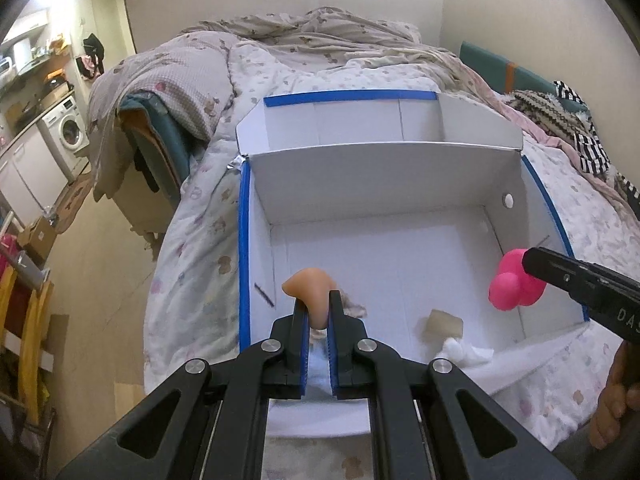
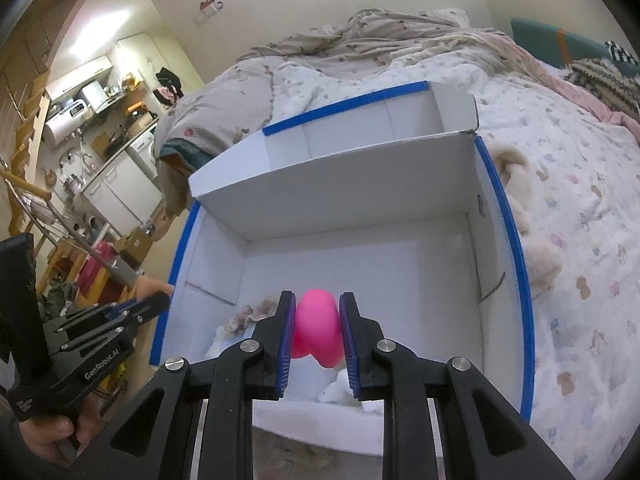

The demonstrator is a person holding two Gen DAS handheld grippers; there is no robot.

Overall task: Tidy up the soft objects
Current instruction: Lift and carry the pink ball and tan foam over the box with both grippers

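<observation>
1. Right now the left hand-held gripper (image 1: 318, 312) pinches a peach-coloured soft toy (image 1: 310, 286) by its lower end, with the pads almost pressed together; the toy sticks up above the fingertips and hangs over the near left part of the white box (image 1: 400, 248).
2. The right hand-held gripper (image 2: 316, 320) pinches a pink soft toy (image 2: 318, 326) between its blue pads, with the jaws a little apart around the rounded body; it hangs over the near part of the same box.
3. The box sits on the bed (image 1: 192, 240), its blue-taped rim (image 1: 243, 248) open at the top and a folded flap standing across the far side.
4. Already lying on the box floor are a crumpled cloth (image 1: 354, 308), a tan sponge-like block (image 1: 444, 322) and a white fluffy piece (image 1: 464, 350) at the near edge.
5. Risk: the peach toy is held only by a thin end, so it could squirm out of the pads and fall outside the left wall, which is just beside it.
6. Risk: the pink toy is round and squashy; a release from this height may let it bounce or roll, and I judge the low near edge the likeliest way out.
7. Risk: the two grippers are working near each other over one box, so a careless swing could knock one toy loose.
8. Risk: the bedding is soft, so pressing on a wall could tip the box.
</observation>
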